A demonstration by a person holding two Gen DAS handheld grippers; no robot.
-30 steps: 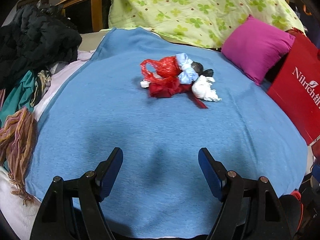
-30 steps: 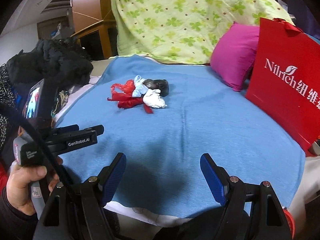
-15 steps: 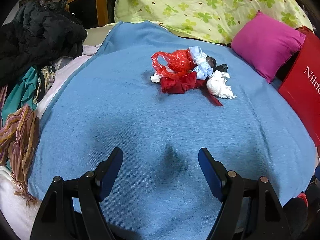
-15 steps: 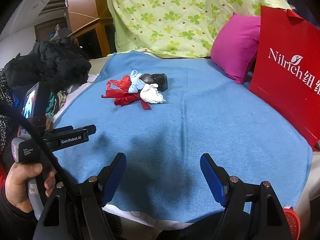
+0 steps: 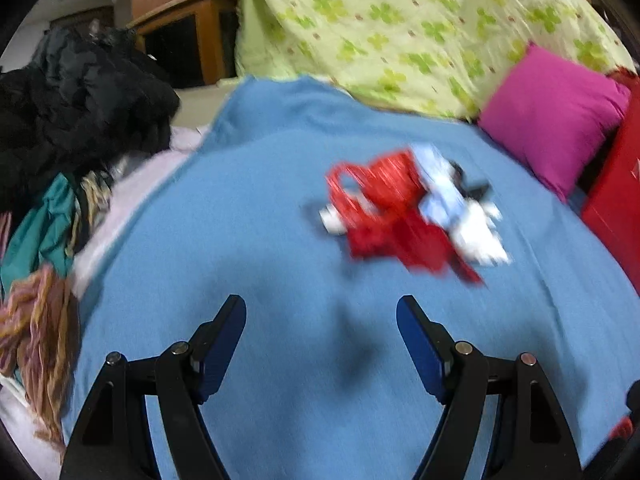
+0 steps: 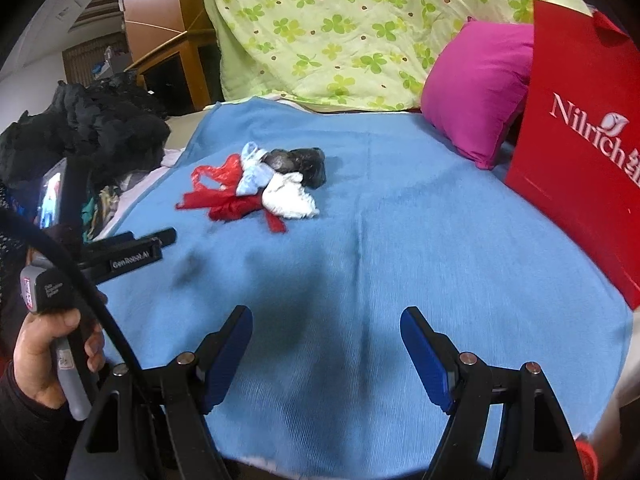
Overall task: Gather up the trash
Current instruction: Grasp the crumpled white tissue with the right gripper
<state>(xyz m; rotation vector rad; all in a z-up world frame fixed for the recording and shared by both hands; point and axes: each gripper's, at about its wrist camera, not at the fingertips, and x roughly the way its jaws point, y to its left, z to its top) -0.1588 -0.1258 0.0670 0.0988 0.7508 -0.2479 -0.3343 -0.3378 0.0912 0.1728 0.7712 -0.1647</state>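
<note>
Closer now than a second ago, the left gripper has advanced over the bed toward the trash, which has grown larger in its view and slid down toward the middle, blurred by the motion. Its blue-padded jaws stand wide apart with nothing between them. The right gripper has moved in less; its jaws are likewise spread and empty, hovering above the near part of the flat blue knitted blanket. The trash is a small heap near the blanket's centre, at about 11 o'clock from the right gripper and 1 o'clock from the left: a crumpled red plastic bag, a pale blue wad of plastic, a white crumpled tissue or bag and a dark lumpy black bag, all touching one another. A tall red paper shopping bag with white lettering stands at 2 o'clock on the bed's edge, beside a magenta square cushion; I judge it the likely receptacle, though nothing shows that for certain. Nothing has been collected as far as can be seen: the whole heap lies untouched, so every pick-up and drop-off remains, and the current step looks like the first approach.
</note>
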